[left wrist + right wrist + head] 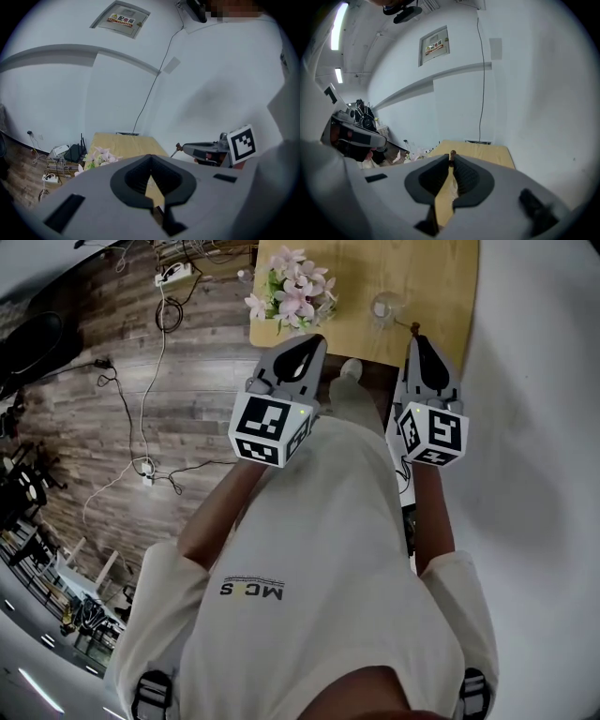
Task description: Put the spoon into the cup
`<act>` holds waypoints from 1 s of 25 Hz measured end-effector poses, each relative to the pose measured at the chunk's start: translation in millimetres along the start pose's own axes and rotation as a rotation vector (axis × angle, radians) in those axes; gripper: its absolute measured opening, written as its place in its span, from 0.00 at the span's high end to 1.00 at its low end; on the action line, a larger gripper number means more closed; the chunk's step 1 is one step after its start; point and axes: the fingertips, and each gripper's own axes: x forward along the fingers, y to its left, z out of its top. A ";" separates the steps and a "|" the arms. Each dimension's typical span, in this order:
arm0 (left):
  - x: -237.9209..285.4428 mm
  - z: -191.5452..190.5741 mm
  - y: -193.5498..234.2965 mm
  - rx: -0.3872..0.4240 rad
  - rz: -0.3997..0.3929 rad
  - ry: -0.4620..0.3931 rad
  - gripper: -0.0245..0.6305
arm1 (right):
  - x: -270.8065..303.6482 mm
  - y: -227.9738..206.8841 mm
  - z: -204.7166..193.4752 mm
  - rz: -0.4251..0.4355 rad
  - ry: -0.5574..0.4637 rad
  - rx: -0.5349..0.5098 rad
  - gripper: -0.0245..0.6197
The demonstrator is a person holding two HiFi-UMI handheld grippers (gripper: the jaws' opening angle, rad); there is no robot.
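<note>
The jaws of the right gripper [451, 157] are pressed together on something thin. A small brown knob pokes out past their tips, and I take that to be one end of the spoon [452, 153]. It is dark, slim and stick-like, and the rest of it is buried between the pads, so I cannot say which end is showing. It runs in line with the jaws and points forward, which to my eye suits lowering it end-first into a narrow mouth.

The cup [384, 307] is a clear glass standing upright on the light wooden table [441, 277], near the edge closest to the person. It sits just ahead of the spoon's tip and a little to its left, with nothing in it that I can see. Holding the spoon on the right makes sense, since the cup is on that side.

The left gripper [151, 158] has its jaws closed on nothing, with the tips meeting. It is held level beside the other one and looks idle.

Pink flowers [292, 287] sit at the table's left corner, well apart from the cup and out of the spoon's path. The person stands short of the table with both tools held out in front of the body. Cables [141, 460] trail across the plank floor [84, 399] to the left, and a white wall [525, 93] rises behind the table.
</note>
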 end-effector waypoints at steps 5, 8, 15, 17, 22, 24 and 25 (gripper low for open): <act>13.1 -6.9 1.9 -0.003 0.018 0.033 0.95 | 24.8 -8.8 -19.0 0.023 0.032 0.011 0.89; 19.1 -13.5 3.9 -0.006 0.032 0.053 0.95 | 36.5 -9.5 -35.6 0.043 0.059 0.020 0.89; 34.3 -33.7 1.0 -0.012 0.040 0.098 0.95 | 62.5 -15.4 -76.8 0.069 0.119 0.052 0.89; 38.0 -39.4 -0.3 -0.015 0.041 0.111 0.95 | 69.3 -16.4 -85.6 0.075 0.131 0.060 0.89; 46.7 -48.4 -1.1 -0.027 0.048 0.123 0.95 | 83.4 -20.6 -105.7 0.079 0.161 0.067 0.88; 48.5 -51.3 -1.9 -0.029 0.049 0.126 0.95 | 86.3 -21.7 -112.1 0.080 0.170 0.076 0.88; 49.1 -52.3 -2.4 -0.029 0.049 0.129 0.95 | 87.3 -21.8 -114.8 0.082 0.175 0.081 0.88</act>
